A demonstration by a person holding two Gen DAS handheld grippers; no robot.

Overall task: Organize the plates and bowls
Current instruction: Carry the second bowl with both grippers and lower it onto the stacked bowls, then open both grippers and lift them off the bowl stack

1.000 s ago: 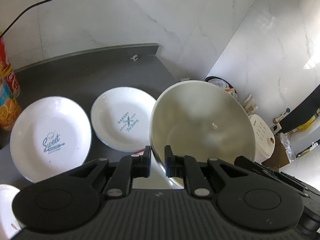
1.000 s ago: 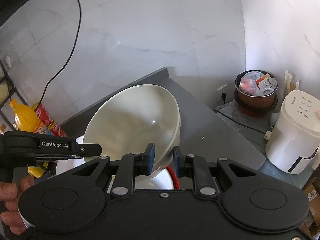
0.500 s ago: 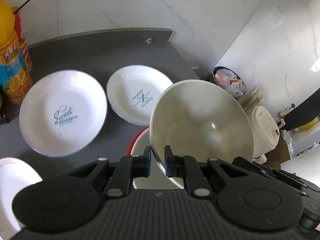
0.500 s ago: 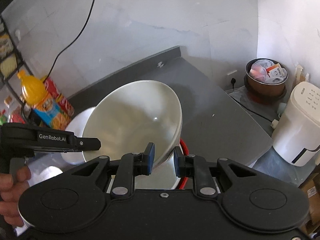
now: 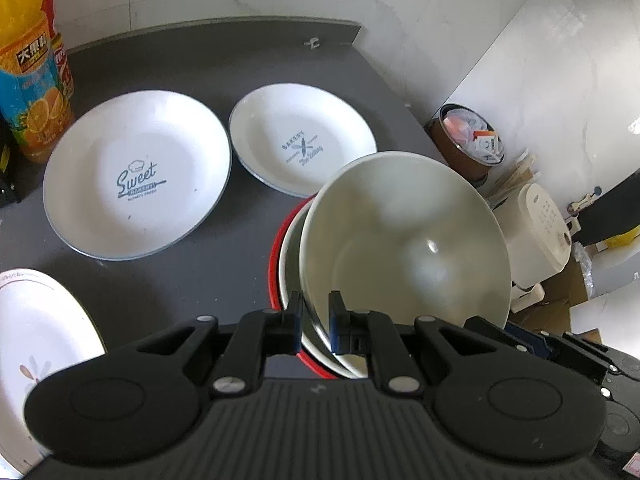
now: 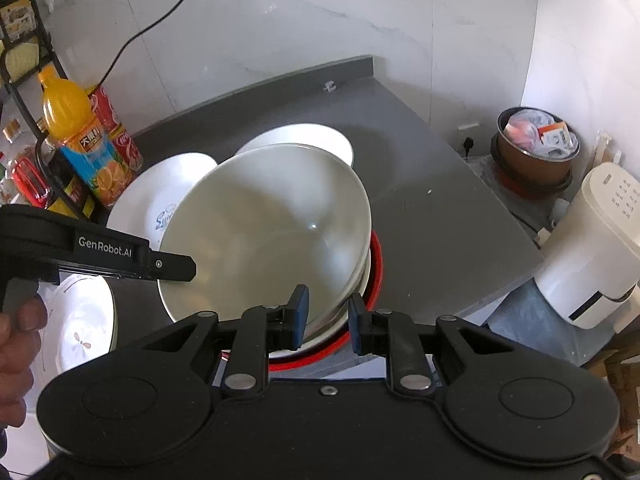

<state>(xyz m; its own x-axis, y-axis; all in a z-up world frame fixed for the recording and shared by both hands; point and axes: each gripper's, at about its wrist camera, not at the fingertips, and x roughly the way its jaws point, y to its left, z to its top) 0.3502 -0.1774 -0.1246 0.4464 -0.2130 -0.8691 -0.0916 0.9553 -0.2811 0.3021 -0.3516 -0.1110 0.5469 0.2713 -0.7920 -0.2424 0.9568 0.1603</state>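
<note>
There, at lower centre of the left wrist view, the left gripper [image 5: 314, 316] pinched the near rim of the glossy cream ceramic bowl [image 5: 404, 248], tilted just above the red-rimmed bowl [image 5: 286, 248], while rightward the right gripper [image 6: 325, 314] straddled the rim, spread.

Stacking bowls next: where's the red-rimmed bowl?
Left wrist view: the red-rimmed bowl sits on the grey counter, under the cream bowl, right of the Sweet plate.

Cream bowl [image 5: 404, 248], tilted, nests in the red-rimmed bowl [image 5: 280, 264]. Two printed white plates [image 5: 136, 180] [image 5: 302, 138] lie flat, side by side, on the table.
</note>
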